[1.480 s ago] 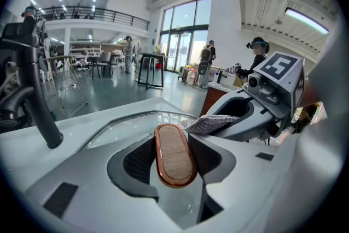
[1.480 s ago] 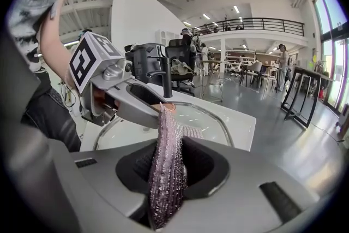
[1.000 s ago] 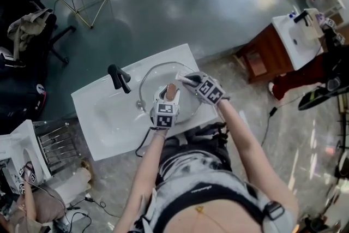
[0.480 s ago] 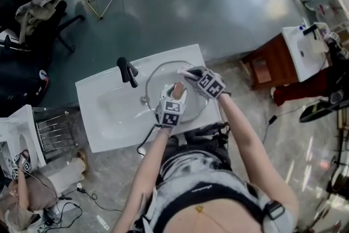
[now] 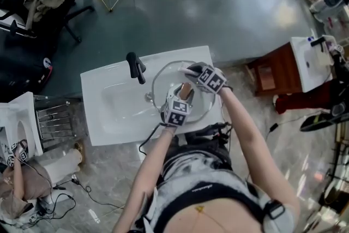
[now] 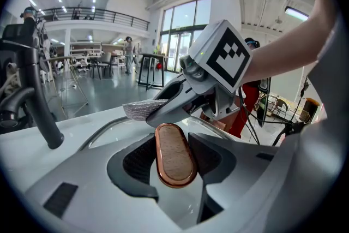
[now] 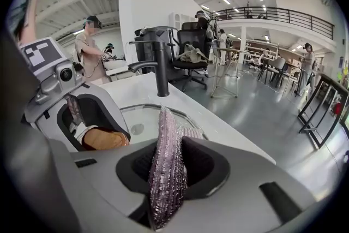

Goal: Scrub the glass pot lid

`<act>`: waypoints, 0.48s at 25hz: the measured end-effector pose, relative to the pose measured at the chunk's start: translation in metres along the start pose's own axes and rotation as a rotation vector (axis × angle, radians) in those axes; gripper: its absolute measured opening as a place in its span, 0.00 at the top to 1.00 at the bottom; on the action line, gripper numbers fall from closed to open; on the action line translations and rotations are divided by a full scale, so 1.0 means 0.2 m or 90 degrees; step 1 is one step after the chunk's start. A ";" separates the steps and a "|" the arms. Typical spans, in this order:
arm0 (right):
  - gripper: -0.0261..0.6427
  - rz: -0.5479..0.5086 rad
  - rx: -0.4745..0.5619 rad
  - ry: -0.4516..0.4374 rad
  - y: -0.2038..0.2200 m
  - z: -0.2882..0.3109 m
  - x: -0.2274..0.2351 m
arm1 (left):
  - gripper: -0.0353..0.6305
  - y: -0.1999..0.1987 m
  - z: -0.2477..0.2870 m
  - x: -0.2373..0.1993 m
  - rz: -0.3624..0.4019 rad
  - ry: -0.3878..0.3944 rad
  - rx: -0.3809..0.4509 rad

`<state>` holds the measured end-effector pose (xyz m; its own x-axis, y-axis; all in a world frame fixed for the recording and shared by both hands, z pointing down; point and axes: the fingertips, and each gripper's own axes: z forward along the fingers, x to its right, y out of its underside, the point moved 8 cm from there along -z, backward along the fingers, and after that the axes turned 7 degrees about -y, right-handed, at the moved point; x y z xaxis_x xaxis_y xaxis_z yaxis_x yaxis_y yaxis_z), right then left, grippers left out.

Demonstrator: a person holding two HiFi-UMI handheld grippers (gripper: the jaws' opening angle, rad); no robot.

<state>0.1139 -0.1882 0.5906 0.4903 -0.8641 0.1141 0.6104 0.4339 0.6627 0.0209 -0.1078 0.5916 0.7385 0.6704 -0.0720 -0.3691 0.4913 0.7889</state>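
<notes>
Nearest the person, the wooden lid handle [image 6: 174, 155] is gripped between the jaws of the left claw [image 5: 183, 94]. The glass lid [image 5: 163, 87] is seen over the right side of the white sink [image 5: 109, 101]. At its far rim, a purple scrub pad [image 7: 165, 172] is clamped in the right claw [image 5: 192, 69]. Beyond, a black tap [image 5: 136, 67] is seen.

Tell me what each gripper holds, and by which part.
The left gripper clamps the brown handle of the glass lid by its sides. The right gripper pinches a scrubbing pad across its flat faces, one end sticking out ahead.
</notes>
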 end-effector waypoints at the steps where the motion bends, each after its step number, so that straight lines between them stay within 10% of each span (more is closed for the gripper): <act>1: 0.82 -0.006 -0.003 -0.006 -0.02 0.01 0.00 | 0.67 0.00 0.00 0.00 -0.001 0.000 0.002; 12: 0.82 -0.105 -0.056 -0.091 -0.23 0.21 -0.04 | 0.67 0.02 0.02 0.01 -0.007 -0.001 0.007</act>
<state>0.0556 -0.2117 0.5903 0.2901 -0.9499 0.1164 0.7299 0.2983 0.6151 0.0226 -0.1062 0.5973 0.7436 0.6639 -0.0788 -0.3551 0.4921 0.7948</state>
